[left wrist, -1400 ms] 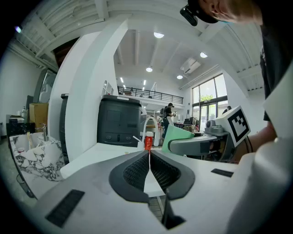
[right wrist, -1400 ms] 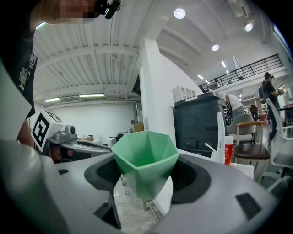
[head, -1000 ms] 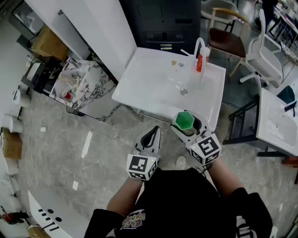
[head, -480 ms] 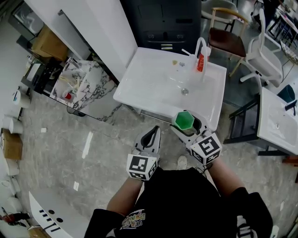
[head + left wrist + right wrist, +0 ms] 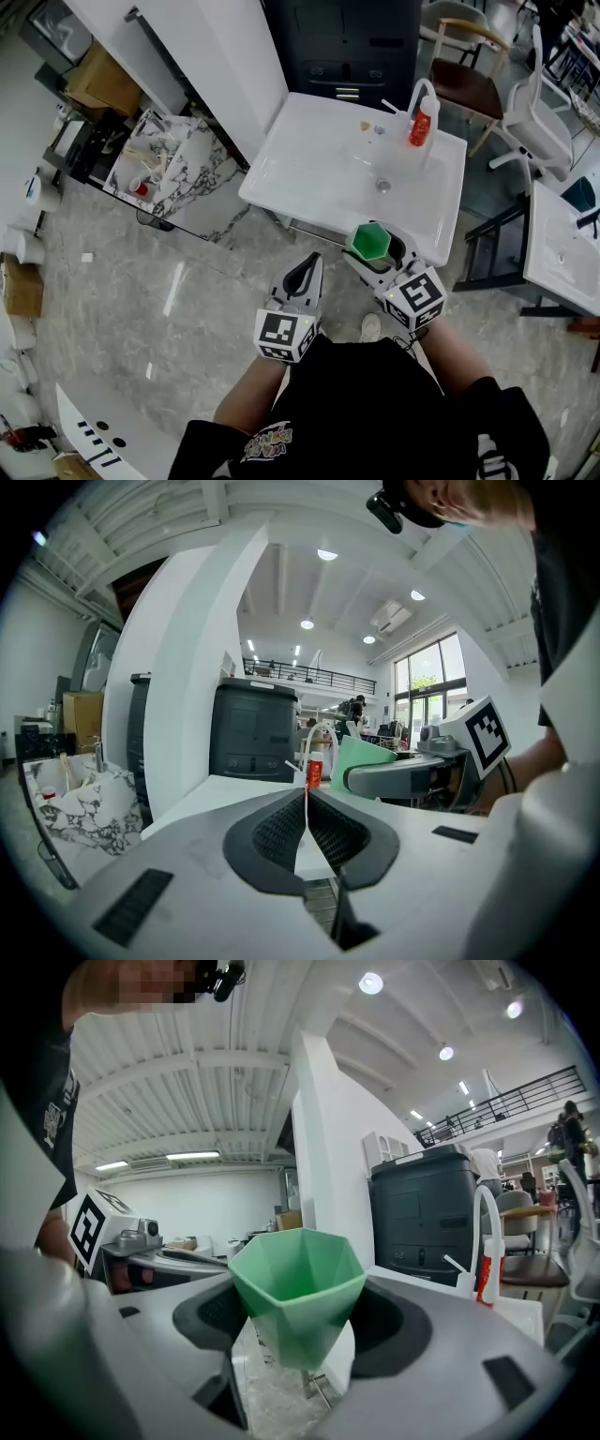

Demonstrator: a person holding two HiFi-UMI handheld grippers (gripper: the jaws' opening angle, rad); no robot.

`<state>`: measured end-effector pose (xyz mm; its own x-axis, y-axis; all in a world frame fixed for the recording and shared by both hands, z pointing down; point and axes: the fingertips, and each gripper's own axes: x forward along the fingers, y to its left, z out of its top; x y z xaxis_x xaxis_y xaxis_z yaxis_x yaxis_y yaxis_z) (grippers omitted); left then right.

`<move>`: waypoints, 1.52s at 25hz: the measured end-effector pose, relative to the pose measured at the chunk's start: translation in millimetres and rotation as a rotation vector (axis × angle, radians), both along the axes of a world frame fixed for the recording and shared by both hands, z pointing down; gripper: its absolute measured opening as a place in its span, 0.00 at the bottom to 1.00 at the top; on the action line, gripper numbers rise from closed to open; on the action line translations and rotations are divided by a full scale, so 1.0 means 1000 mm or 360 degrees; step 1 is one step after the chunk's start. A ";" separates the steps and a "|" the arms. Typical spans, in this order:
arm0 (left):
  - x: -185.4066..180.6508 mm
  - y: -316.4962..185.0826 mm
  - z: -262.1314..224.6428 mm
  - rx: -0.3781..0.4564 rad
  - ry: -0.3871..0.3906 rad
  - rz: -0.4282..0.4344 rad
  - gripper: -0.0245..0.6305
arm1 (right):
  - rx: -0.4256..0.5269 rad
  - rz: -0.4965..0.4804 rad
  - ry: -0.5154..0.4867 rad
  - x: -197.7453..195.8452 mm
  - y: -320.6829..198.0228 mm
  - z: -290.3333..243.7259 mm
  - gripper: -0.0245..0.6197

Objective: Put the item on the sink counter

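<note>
Nearest the person, the right gripper point(image 5: 375, 250) has its fingers spread wide around a green cup point(image 5: 369, 240) and clamped on its slanted, faceted sides. The left gripper point(image 5: 305, 272) hangs just beside it with its fingers pressed together on nothing.

The first risk is the grip. The cup narrows toward its base, so a squeeze on those slopes could make it ride up or twist out. A jolt on the way forward could do the same.

The right gripper view shows floor point(image 5: 272, 1401) under the cup, so it seems to sit just short of the worktop's point(image 5: 309, 159) near edge. Let go there, or with the base half on the rim, and it would likely tip onto the floor.

Further in, the surface dips toward the drain point(image 5: 382, 185), and a cup set on that slope could slide or lean. At the far side stand the tap point(image 5: 422, 94) and a red bottle point(image 5: 421, 125). A long reach could knock the bottle over.

The cup is upright, with its mouth up and its narrow base down. Its long axis runs roughly vertical, crosswise to the fingers, which point forward toward the worktop.
</note>
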<state>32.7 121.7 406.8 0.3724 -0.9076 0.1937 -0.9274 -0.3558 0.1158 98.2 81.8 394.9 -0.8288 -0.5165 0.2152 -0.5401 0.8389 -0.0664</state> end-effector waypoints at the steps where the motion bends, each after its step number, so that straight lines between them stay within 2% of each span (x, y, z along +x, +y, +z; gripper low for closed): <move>1: -0.005 -0.001 0.000 0.0000 0.0001 -0.0001 0.07 | 0.0000 -0.0002 0.0001 -0.005 -0.001 0.000 0.60; 23: -0.143 -0.008 0.008 -0.0016 0.0007 0.0048 0.07 | -0.0006 0.0057 -0.0029 -0.147 -0.011 0.002 0.60; 30: -0.156 -0.011 0.012 -0.0035 0.0023 0.0062 0.07 | -0.0001 0.0056 -0.0023 -0.165 -0.018 0.000 0.60; 38: -0.147 -0.046 0.018 -0.0049 0.0026 0.0075 0.07 | -0.0007 0.0062 -0.0012 -0.158 -0.054 0.007 0.60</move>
<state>-114.7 76.0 424.9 0.4181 -0.8827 0.2145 -0.9075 -0.3952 0.1424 -59.9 27.6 402.4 -0.8098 -0.5473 0.2114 -0.5716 0.8171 -0.0744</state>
